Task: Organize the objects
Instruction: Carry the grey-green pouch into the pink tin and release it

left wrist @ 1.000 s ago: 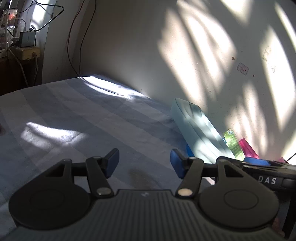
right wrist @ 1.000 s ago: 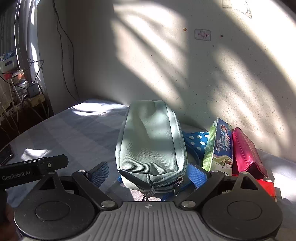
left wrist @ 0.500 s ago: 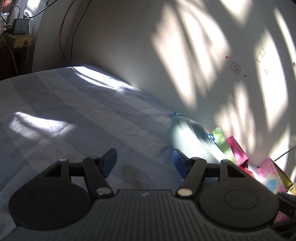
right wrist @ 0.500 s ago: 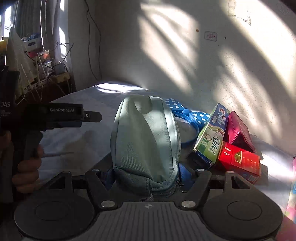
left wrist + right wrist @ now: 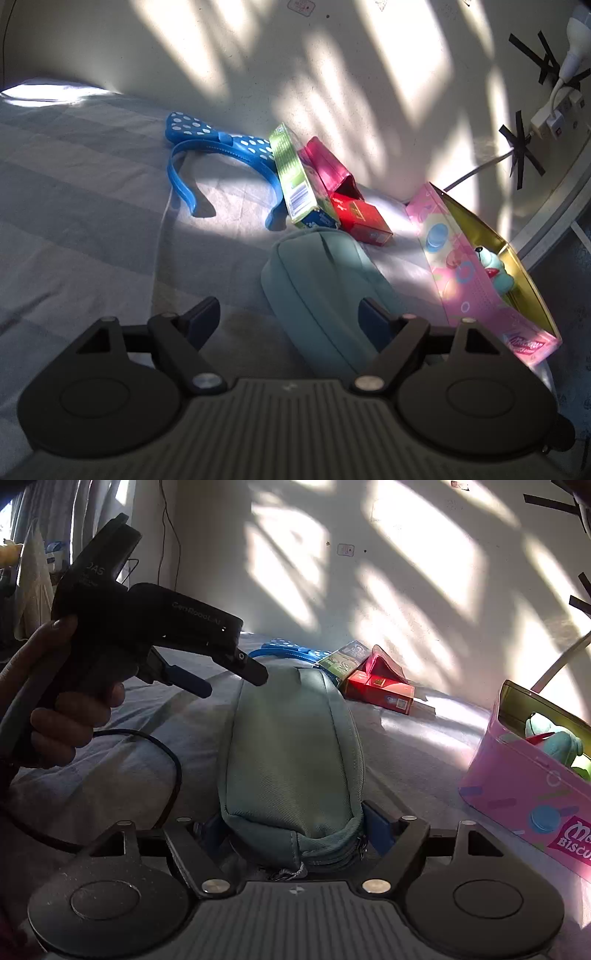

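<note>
My right gripper was clamped on the near, zippered end of the teal pouch, one pad pressed against each side; its jaws had just eased a little wider yet kept their grip. The pouch extended away from me above the striped bedsheet. Whether its far end rested on the sheet I could not tell.

My left gripper stood spread with nothing pinched, its jaws having just been opening. In the left wrist view the pouch showed between and behind the fingers, the right-hand fingertip overlapping it; contact could not be confirmed. In the right wrist view the left gripper hung above the pouch's far end, held by my left hand.

Near the wall lay a blue polka-dot headband, a green toothpaste box leaning on a magenta pouch, and a red box just in front of it. To the right sat a pink biscuit tin, open, with a small teal plush toy inside. The teal pouch was between that cluster and the tin, outside the tin.
</note>
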